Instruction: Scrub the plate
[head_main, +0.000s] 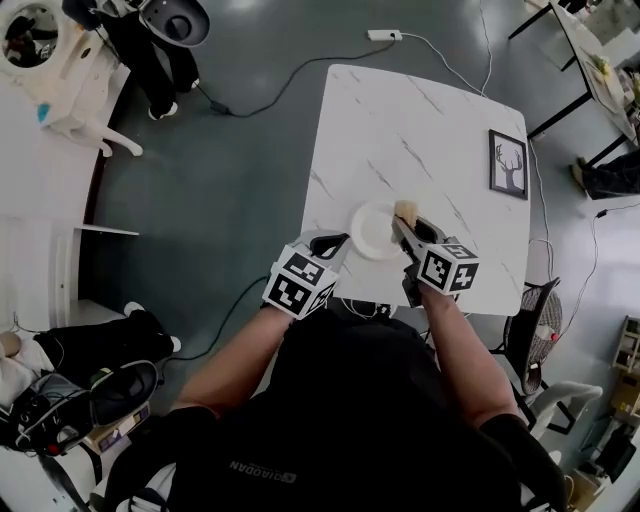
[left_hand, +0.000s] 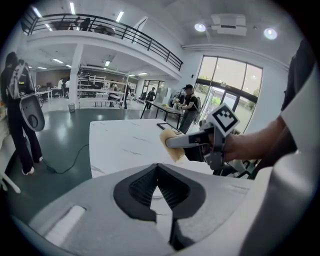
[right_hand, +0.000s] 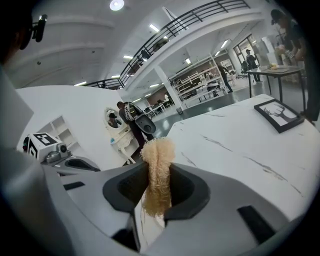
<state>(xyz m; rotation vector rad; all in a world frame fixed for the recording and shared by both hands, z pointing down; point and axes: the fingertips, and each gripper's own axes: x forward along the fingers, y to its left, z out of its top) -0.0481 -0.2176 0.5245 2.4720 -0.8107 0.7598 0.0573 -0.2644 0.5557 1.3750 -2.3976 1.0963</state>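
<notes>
On the white marble table (head_main: 400, 120), near its front edge, is a white plate (head_main: 372, 232). My left gripper (head_main: 337, 243) is shut on the plate's left rim; in the left gripper view the jaws (left_hand: 160, 192) pinch a thin white edge. My right gripper (head_main: 402, 224) is shut on a tan fibrous scrubber (head_main: 405, 211) at the plate's right rim. The scrubber (right_hand: 157, 170) sticks up between the right jaws, and it also shows from the left gripper view as the scrubber (left_hand: 172, 145) past the plate. In the right gripper view the plate is mostly hidden.
A black-framed picture (head_main: 508, 163) lies flat at the table's right side. A cable and power strip (head_main: 385, 35) run across the floor beyond the table. A person (head_main: 160, 50) stands at the far left by white furniture (head_main: 60, 70). A chair (head_main: 530, 320) stands at the right.
</notes>
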